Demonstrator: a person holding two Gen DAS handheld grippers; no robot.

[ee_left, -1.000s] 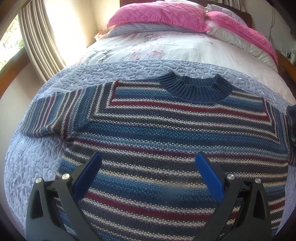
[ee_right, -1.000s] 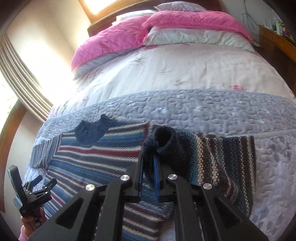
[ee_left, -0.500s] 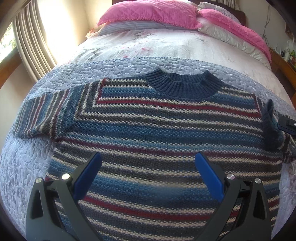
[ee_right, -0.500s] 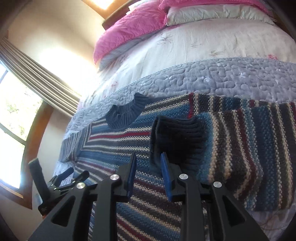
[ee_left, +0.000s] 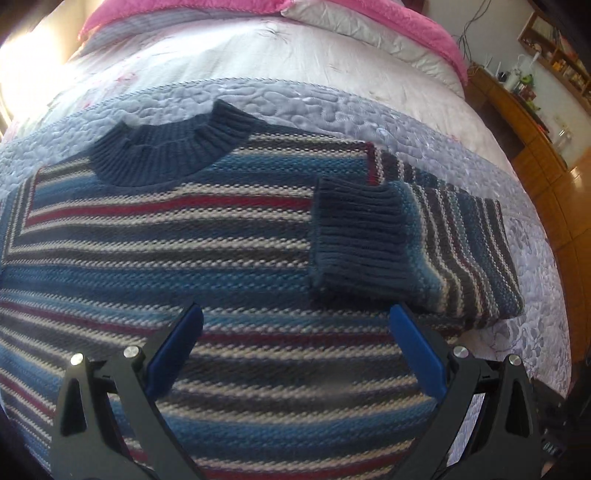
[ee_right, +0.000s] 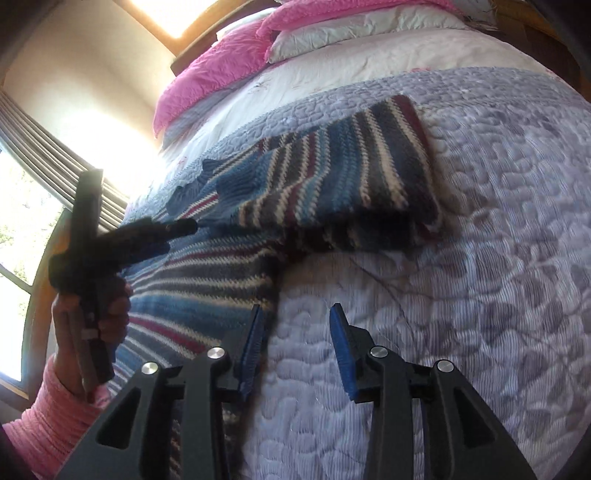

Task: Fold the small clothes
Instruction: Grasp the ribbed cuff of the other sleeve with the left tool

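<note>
A striped knit sweater (ee_left: 177,251) in blue, red, white and grey lies flat on the bed with its dark blue collar (ee_left: 173,147) at the far side. Its right sleeve (ee_left: 454,243) is folded inward, the dark blue cuff (ee_left: 354,240) resting on the chest. My left gripper (ee_left: 295,343) hovers open above the sweater's lower body, nothing between its blue pads. My right gripper (ee_right: 297,339) is open and empty over the quilt, just right of the sweater's side edge (ee_right: 207,295). The folded sleeve (ee_right: 354,177) lies ahead of it. The left gripper (ee_right: 122,240) shows there, held by a hand.
A lavender quilted cover (ee_right: 480,258) spreads over the bed. Pink pillows (ee_left: 369,14) and white pillows lie at the headboard. A wooden dresser (ee_left: 535,147) with small items stands to the right. Curtains and a window (ee_right: 33,221) are at the left. A pink sleeve (ee_right: 40,417) is at lower left.
My right gripper has let go of the sleeve cuff, opened, and pulled back right and down off the sweater. The sleeve now lies folded over the chest. My left gripper swung right.
</note>
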